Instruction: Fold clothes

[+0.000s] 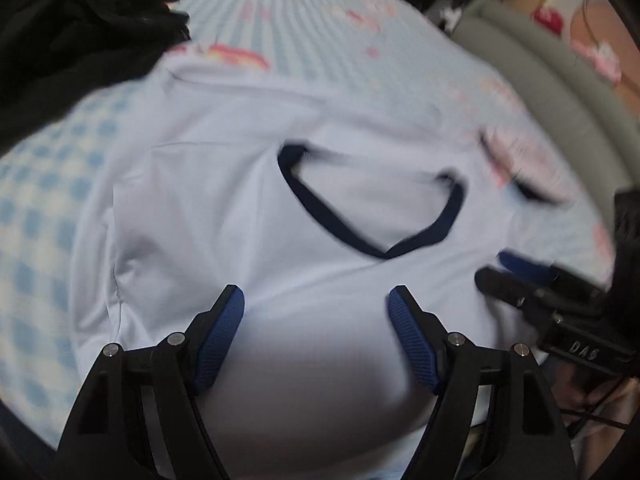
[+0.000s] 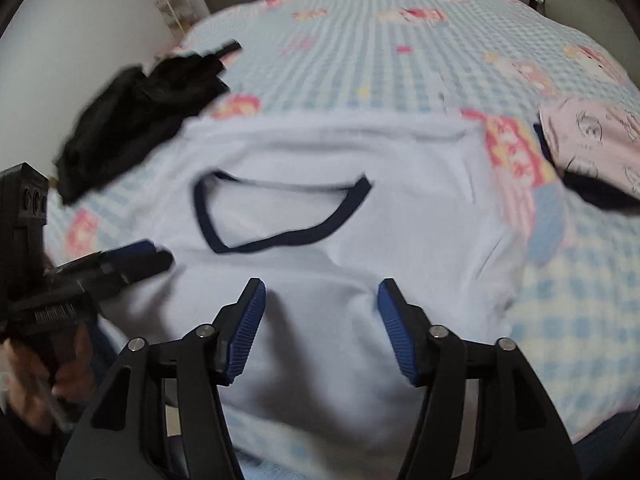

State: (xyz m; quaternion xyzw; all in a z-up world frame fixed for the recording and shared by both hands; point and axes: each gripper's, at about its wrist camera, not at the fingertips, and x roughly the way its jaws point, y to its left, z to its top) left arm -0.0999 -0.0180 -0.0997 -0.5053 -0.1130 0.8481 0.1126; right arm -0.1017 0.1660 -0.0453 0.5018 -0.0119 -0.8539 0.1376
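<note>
Lying just ahead of both wide-open, empty hand-held grippers, left and right, the white shirt spans crosswise

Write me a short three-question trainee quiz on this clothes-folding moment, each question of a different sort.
1. True or false: the left gripper has cloth clamped between its jaws.
2. Multiple choice: the trim on the neckline of the white T-shirt is A) red, B) dark navy, C) green.
3. Fill in: the black garment lies on the ____ bedsheet, beside a far corner of the shirt.

Key:
1. False; the jaws stand open over the shirt, as do those of the right gripper.
2. B.
3. Blue checked.
</note>
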